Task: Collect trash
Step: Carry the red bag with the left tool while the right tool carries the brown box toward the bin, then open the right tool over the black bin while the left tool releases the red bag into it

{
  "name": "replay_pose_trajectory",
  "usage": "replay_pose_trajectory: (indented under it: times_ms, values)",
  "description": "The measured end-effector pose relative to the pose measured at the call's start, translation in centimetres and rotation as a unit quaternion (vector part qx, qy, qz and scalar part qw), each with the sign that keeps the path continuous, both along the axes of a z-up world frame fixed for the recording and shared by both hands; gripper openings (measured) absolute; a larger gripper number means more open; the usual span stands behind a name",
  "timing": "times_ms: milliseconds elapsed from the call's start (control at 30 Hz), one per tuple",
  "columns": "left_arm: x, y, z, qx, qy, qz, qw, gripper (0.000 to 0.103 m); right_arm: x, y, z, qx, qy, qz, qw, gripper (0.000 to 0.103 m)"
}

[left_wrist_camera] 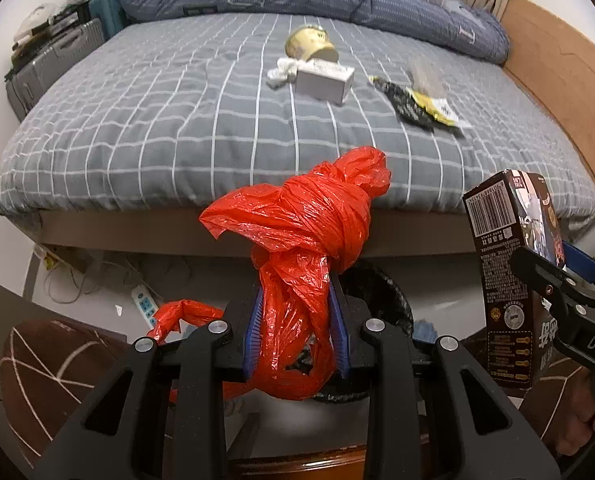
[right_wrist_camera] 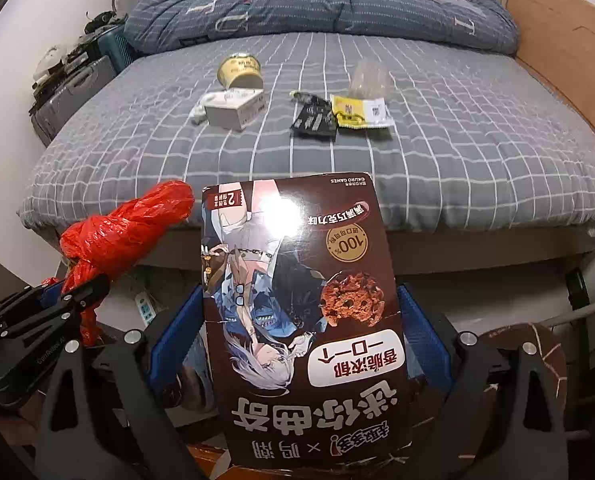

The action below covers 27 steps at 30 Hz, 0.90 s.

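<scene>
- Now the left tongs (left_wrist_camera: 297, 320) clench a knotted red plastic bag (left_wrist_camera: 313, 216) before the bed (left_wrist_camera: 137, 120).
- Right tongs (right_wrist_camera: 297, 344) clasp a brown cookie box (right_wrist_camera: 297, 320); more litter lies on the bed.

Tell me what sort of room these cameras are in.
Almost certainly a bedroom in a home. A bed with a grey checked sheet fills the view, a blue quilt is bunched at its far end, and suitcases stand stacked against the wall beside it.
</scene>
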<state>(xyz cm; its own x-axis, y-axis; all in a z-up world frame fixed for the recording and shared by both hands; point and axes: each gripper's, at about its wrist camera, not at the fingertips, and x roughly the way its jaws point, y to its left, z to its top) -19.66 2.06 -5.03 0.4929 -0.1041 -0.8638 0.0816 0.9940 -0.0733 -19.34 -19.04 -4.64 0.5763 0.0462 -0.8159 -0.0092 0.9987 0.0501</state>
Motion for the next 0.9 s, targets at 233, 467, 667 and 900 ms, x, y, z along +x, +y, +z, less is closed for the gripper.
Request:
replay_pose_trajectory:
  times_ms: [233,467,667,900]
  values:
    - [0.0,-0.1,-3.0,0.011,0.023,0.002,0.9997,0.028,-0.1,0.4,-3.0,-0.004,0.022,0.0,1.0,0.089]
    - [0.9,0.1,-6.4,0.014,0.054,0.005,0.9984,0.028,1.0,0.0,-6.9,-0.004,0.056,-0.009,0.998,0.089]
    - [2.2,0.1,-9.7,0.013,0.083,0.007,0.9964,0.028,2.4,-0.1,-10.4,-0.002,0.088,-0.009,0.996,0.089]
    - [4.0,0.7,-12.9,0.01,0.113,0.013,0.9935,0.028,4.3,0.3,-14.3,0.004,0.127,0.001,0.992,0.089]
